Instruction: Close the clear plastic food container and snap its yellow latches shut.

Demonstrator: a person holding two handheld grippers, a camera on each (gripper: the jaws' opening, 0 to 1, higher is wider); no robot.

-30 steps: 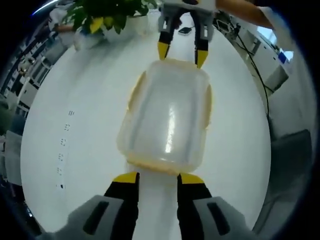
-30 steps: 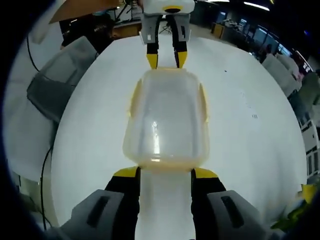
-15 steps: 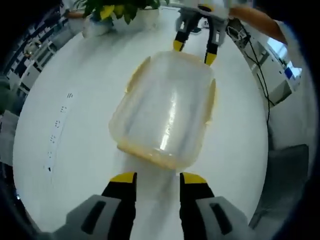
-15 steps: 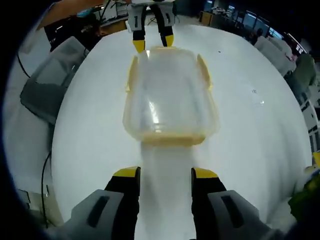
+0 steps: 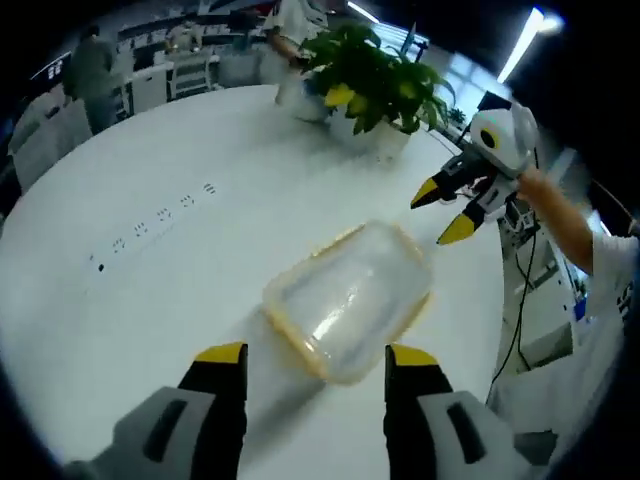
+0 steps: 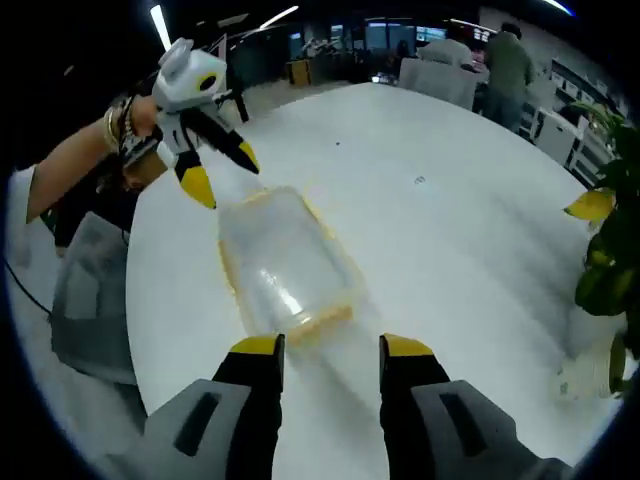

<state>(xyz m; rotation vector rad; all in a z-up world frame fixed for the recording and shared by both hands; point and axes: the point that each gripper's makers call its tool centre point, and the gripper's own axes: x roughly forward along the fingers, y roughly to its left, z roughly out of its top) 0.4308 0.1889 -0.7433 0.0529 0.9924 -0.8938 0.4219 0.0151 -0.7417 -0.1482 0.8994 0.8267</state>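
Left gripper hangs with jaws spread wide and empty, just short of the clear rectangular plastic food container with yellow latches, which sits lid-on upon the round white table (bare white all round it). Beyond the container, near the table's far edge, a leafy green potted plant. Right gripper, jaws likewise wide, holds nothing, the container just ahead.
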